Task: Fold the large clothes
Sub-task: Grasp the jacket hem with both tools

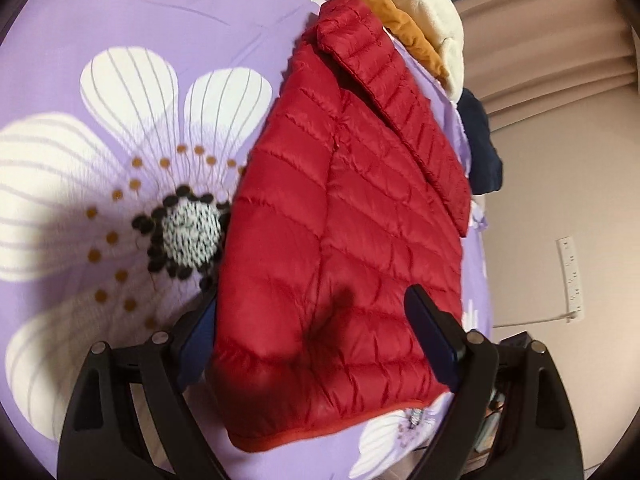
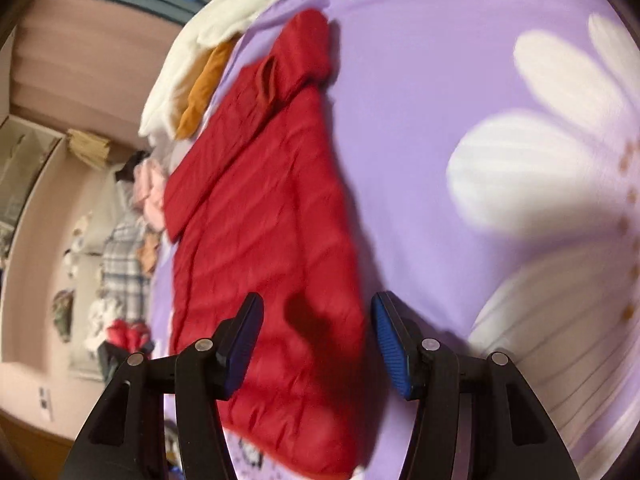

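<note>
Light, puffy and slippery, the red quilted jacket (image 1: 352, 240) on the bed (image 1: 120, 40) is best pinched at its near hem, where the left hand-held gripper (image 1: 312, 344) gapes wide and the right hand-held gripper (image 2: 316, 344) stands half-open, both empty.

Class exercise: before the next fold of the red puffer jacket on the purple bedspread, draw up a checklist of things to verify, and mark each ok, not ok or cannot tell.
1. Red jacket lies flat on the bedspread: ok.
2. Sleeve folded in over the body: ok.
3. Left tool open, nothing gripped: ok.
4. Right tool open over the hem: ok.
5. Cream and orange clothes clear of the jacket: cannot tell.
</note>
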